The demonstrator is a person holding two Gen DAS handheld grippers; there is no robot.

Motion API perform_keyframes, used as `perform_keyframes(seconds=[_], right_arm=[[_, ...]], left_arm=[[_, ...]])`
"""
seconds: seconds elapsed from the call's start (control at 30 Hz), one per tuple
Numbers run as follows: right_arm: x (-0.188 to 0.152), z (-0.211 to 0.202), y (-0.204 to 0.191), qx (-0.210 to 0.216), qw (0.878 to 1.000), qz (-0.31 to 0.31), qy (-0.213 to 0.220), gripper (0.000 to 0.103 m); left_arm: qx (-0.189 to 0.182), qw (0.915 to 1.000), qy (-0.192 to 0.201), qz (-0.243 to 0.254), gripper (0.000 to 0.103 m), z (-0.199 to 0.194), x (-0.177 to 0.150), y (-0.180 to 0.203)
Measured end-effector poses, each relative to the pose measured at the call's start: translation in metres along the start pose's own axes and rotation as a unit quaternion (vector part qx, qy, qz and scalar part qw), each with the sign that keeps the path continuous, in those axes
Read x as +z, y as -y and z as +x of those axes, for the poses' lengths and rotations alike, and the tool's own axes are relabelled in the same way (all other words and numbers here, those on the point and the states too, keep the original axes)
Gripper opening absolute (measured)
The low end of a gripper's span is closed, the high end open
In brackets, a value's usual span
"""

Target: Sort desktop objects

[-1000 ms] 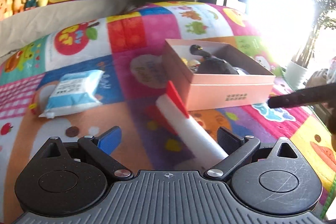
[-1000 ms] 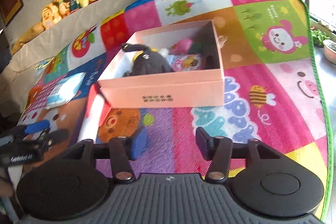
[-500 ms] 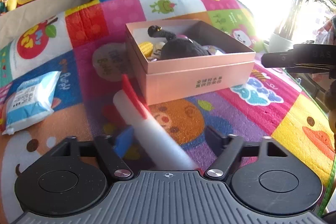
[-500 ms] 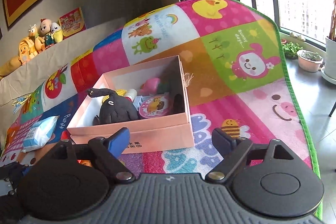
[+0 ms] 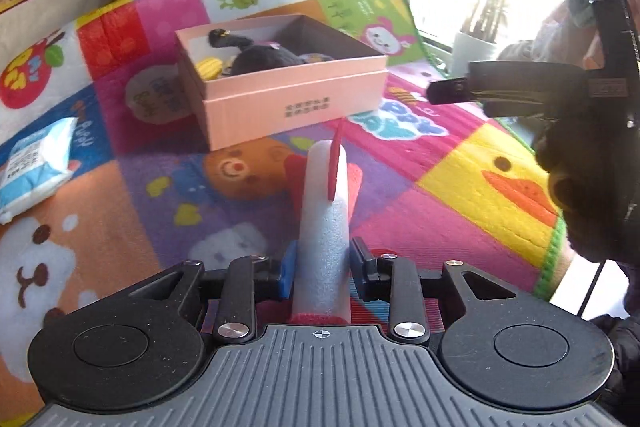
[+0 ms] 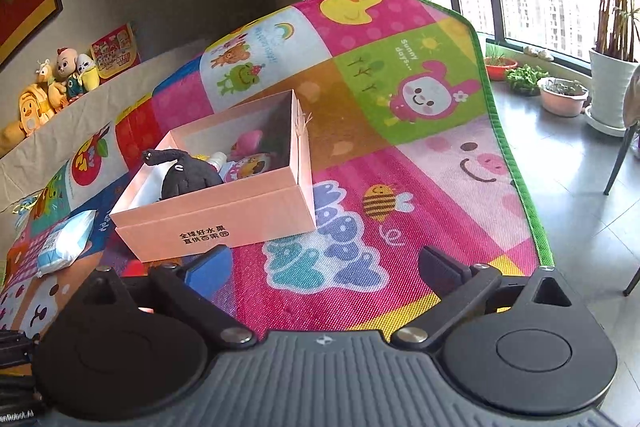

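Clamping a white foam tube (image 5: 323,227) with red fins, the left gripper (image 5: 322,273) has just closed its jaws on the tube at lower centre of the left wrist view. The tube points up-frame toward the pink box (image 5: 288,95), which sits on the patchwork play mat (image 5: 480,187) with toys inside. The right gripper (image 6: 324,263) has just opened; its jaws stand wide, holding nothing, below the box. A blue-and-white packet (image 6: 64,241) lies at left.

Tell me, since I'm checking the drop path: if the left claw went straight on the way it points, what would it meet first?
Probably the pink box. The left claw, shut on the white foam rocket, points at its near wall; only bare play mat seems to lie between, though depth is unclear.
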State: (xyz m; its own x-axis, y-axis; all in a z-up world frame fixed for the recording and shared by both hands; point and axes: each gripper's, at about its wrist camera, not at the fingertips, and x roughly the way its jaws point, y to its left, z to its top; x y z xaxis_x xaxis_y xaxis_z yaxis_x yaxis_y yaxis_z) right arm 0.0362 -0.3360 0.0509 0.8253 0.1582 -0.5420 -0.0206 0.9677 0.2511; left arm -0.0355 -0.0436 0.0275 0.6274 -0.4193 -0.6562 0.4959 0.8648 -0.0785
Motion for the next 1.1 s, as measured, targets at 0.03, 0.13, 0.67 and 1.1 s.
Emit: perform_keyframes(seconds=[0.03,0.13,0.67,1.1], right_arm=[[-0.001,0.0,0.0,0.002,1.0,0.002,-0.003,0.1],[-0.004,-0.003,0.0,0.006,1.0,0.002,-0.005,0.1],[-0.021,-0.014,-0.011,0.127,0.989,-0.045,-0.061,0.103],[-0.013,0.021,-0.03,-0.026,0.991,-0.122,-0.049,0.103]], left_arm=[[-0.01,0.9999,0.0,0.004,0.033,0.003,0.001,0.004],[-0.047,0.9989,0.007,0.005,0.04,0.013,0.008,0.018],[0.301,0.9457,0.069,-0.103,0.098,0.005,0.041,-0.146],[0.282,0.9438,0.039,-0.167,0.1,0.029,0.03,-0.192]])
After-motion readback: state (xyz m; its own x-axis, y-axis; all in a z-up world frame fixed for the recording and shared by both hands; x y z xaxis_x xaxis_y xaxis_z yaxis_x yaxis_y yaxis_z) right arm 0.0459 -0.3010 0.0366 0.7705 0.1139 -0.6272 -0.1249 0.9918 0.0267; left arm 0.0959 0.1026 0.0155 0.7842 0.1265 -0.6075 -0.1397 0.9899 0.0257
